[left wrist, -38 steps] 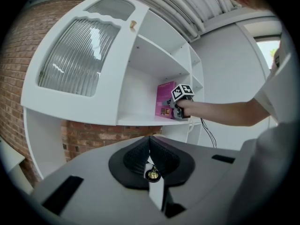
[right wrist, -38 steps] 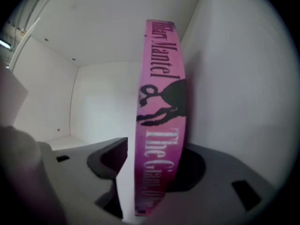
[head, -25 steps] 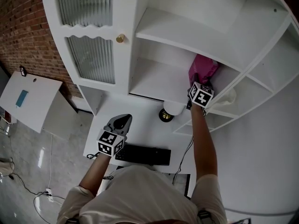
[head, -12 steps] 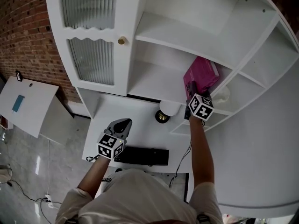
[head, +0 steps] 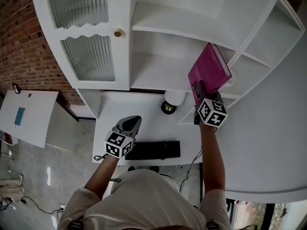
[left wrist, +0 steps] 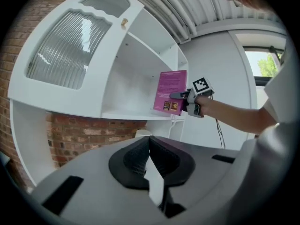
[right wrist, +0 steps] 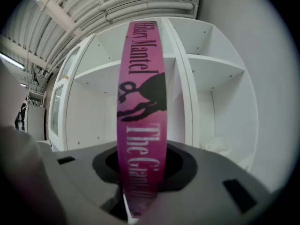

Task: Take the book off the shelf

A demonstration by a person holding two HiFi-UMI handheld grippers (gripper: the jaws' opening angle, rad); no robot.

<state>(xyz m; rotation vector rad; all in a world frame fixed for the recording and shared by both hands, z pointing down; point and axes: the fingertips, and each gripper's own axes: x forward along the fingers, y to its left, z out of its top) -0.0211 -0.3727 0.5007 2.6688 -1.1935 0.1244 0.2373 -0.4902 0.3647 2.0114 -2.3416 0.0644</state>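
Note:
A magenta book (head: pixel 209 73) is clear of the white shelf unit (head: pixel 163 78), held out in front of the shelf's edge. My right gripper (head: pixel 200 91) is shut on its lower end. In the right gripper view the book's spine (right wrist: pixel 140 121) stands upright between the jaws, with white lettering and a black figure on it. The left gripper view shows the book (left wrist: pixel 170 92) in the right gripper (left wrist: pixel 183 97) beside the shelf. My left gripper (head: pixel 130 124) hangs low over the white desk (head: pixel 144 123), its jaws together (left wrist: pixel 150 165) and nothing in them.
A cabinet door with ribbed glass and a brass knob (head: pixel 117 32) stands left of the open shelves. A white lamp on a gold base (head: pixel 169 104) and a black keyboard (head: pixel 154 150) sit on the desk. A brick wall (head: pixel 24 42) is at the left.
The right gripper has drawn the book out of the shelf and toward me; it now stands free of the compartment. The left gripper has hardly moved.

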